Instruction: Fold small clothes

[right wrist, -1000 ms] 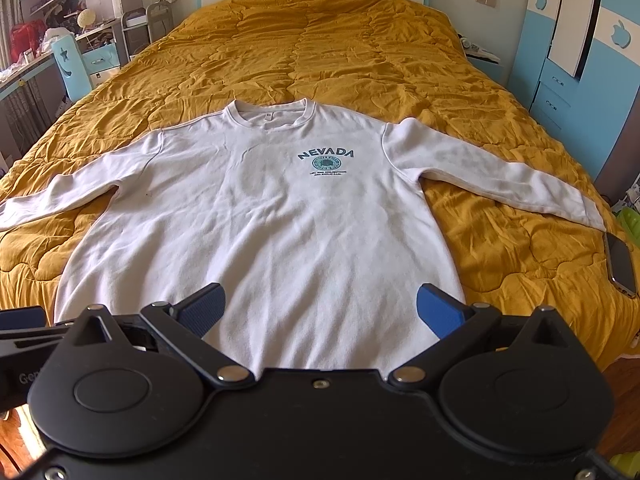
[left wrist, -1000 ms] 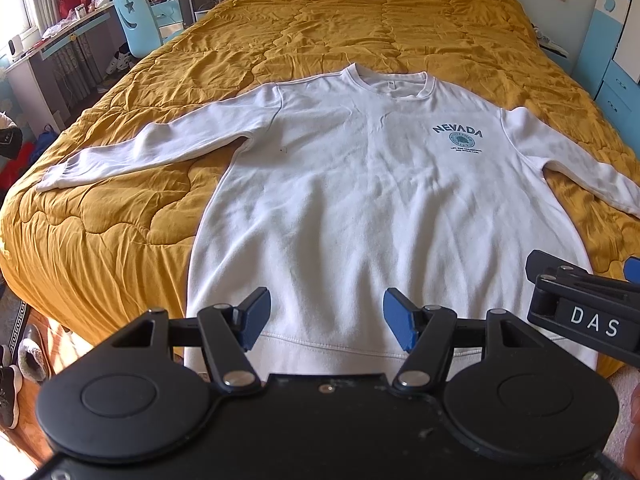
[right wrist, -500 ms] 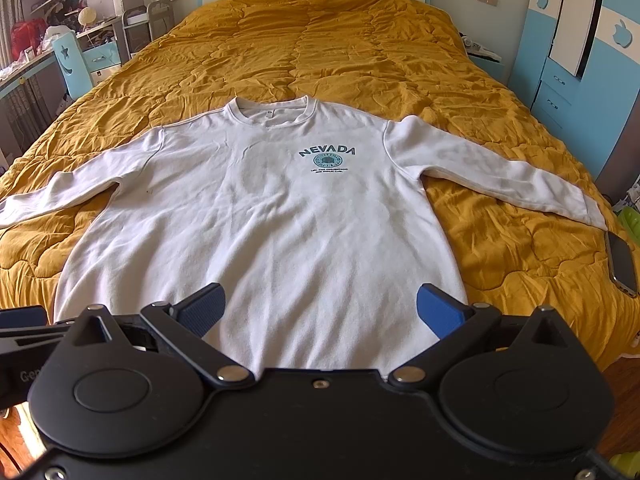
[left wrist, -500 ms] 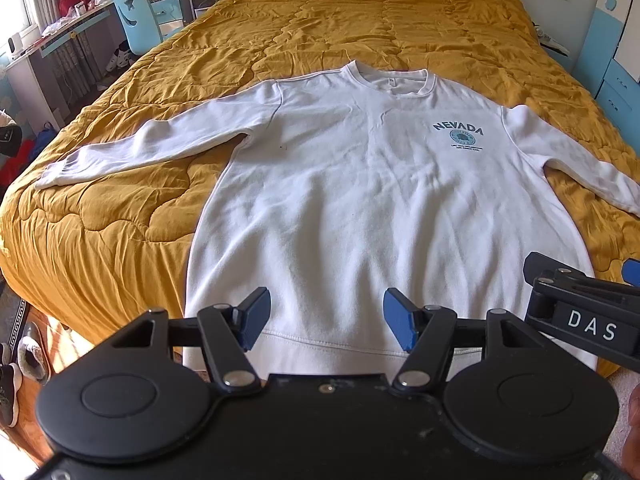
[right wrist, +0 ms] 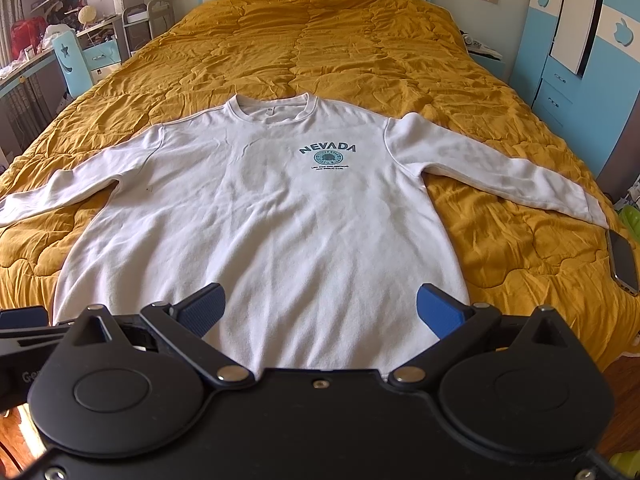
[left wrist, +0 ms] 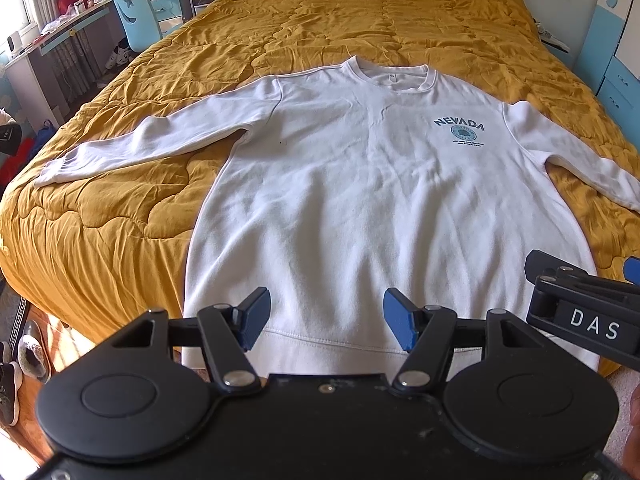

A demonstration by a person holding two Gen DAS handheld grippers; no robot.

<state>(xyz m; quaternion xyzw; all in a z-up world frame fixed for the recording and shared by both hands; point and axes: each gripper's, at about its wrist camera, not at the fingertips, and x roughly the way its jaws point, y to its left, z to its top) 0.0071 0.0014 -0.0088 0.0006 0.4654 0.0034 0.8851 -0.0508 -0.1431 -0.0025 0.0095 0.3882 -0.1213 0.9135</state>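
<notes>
**At the foot of the bed, both tongs poised over the hem**

At the bottom of each frame, the left tongs [left wrist: 324, 318] and right tongs [right wrist: 320, 310] hang with jaws apart, holding nothing, just above the hem. The white sweatshirt [left wrist: 380, 200] fills mid-frame, front up, sleeves spread, likely flattened for folding, on the mustard quilt [right wrist: 320, 40]. A phone [right wrist: 622, 260] lies at the right edge.

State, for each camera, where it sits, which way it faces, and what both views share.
Left wrist: on the left claw, at the bed's foot, facing the headboard over the sweatshirt; its open fingers and the right claw show.
Right wrist: on the right claw, facing likewise; open fingers, phone at right.
Shared: sweatshirt, quilt, NEVADA print.
</notes>
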